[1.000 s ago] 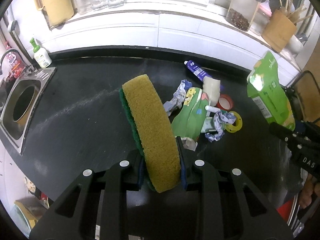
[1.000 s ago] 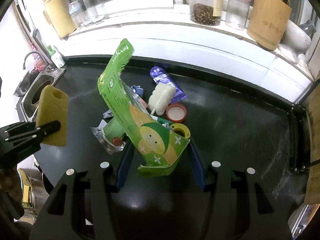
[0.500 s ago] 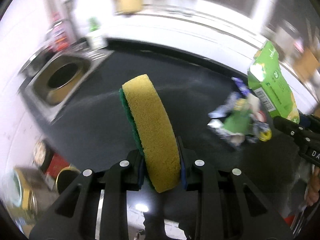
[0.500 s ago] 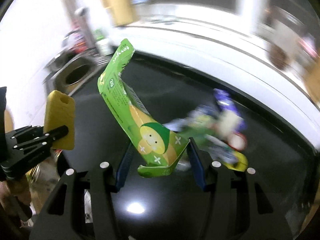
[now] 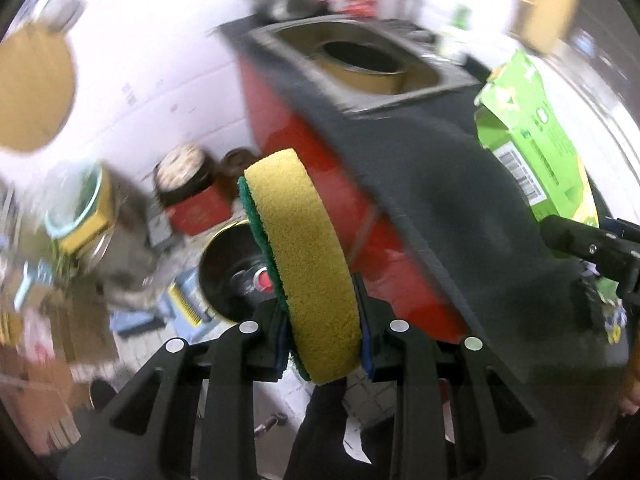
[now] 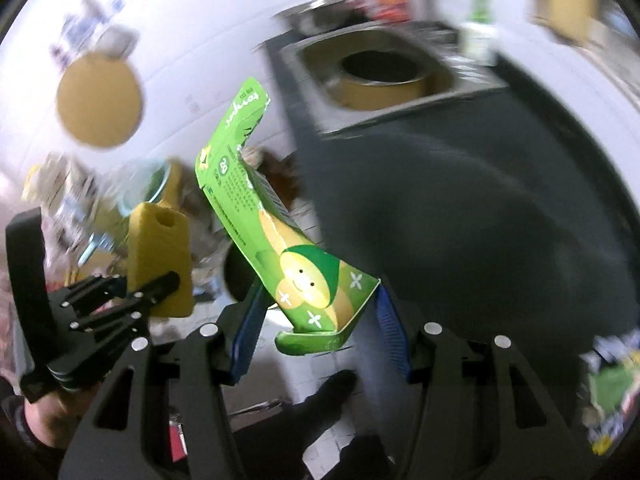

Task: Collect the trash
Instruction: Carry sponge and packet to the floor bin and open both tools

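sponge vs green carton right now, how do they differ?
The sponge is thick, yellow with a green scrub layer, and whole; the carton is thin printed green card, torn open and bent. The left gripper pinches the sponge narrowly; the right gripper spans the wider carton. Both are held aloft.

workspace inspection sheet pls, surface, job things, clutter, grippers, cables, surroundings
surface: dark countertop, bare across the middle; red front panel below its edge.
job's things: flattened green snack carton held up off the counter; yellow sponge with green scouring back held on edge; blurred heap of wrappers on the counter at far right.
clutter: red tin, round dark pot and boxes on the floor, all blurred.
grippers: left gripper shut on the sponge; right gripper shut on the carton.
cables: nothing seen.
surroundings: steel sink with a round basin inside; white tiled wall; round wooden board hanging on it.
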A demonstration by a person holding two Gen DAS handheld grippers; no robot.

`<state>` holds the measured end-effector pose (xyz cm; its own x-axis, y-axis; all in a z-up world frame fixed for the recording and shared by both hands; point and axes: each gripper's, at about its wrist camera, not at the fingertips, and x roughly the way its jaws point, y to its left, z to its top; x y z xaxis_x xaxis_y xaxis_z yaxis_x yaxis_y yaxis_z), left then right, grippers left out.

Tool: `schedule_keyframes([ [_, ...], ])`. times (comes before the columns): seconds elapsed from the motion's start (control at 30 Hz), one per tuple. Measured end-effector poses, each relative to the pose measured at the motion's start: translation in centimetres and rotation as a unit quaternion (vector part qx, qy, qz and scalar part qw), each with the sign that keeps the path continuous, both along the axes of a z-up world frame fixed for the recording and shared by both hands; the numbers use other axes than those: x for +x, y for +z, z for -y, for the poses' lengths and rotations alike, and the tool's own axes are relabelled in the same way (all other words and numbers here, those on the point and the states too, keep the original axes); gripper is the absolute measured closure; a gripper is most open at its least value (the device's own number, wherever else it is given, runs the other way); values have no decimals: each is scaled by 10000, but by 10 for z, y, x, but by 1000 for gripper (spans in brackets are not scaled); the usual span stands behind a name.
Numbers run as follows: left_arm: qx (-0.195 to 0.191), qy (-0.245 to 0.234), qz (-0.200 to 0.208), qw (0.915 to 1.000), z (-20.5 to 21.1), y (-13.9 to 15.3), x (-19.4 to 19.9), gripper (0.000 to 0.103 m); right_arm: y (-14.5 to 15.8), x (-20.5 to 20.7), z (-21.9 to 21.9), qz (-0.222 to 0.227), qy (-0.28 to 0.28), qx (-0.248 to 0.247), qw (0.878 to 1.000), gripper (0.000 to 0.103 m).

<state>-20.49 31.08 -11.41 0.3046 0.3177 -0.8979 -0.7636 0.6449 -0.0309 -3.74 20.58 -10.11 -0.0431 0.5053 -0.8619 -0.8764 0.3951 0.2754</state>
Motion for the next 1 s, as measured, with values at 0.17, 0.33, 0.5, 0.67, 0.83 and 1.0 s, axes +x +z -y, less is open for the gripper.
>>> schedule_keyframes([
  [0.17, -228, 483, 42, 9986, -51, -50, -46, 77, -43, -45, -81, -328, 428, -220, 9983, 49],
  [0.33, -377, 590, 182, 9974, -89, -106, -63, 77, -104, -73, -158, -590, 539, -554, 9953, 48],
  [0.5, -702, 724, 268, 9945, -127, -167, -68, 77, -168, -85, -214, -655, 585, -1000, 9911, 48],
  [0.67, -857, 776, 241, 9930, -149, -202, -67, 76, -209, -87, -243, -768, 558, -1309, 9868, 46],
  [0.83, -836, 671, 115, 9942, -157, -216, -61, 58, -226, -89, -263, -831, 576, -1397, 9850, 35],
  [1.0, -703, 770, 138, 9945, -162, -213, -65, 24, -227, -91, -270, -764, 555, -1369, 9861, 21],
])
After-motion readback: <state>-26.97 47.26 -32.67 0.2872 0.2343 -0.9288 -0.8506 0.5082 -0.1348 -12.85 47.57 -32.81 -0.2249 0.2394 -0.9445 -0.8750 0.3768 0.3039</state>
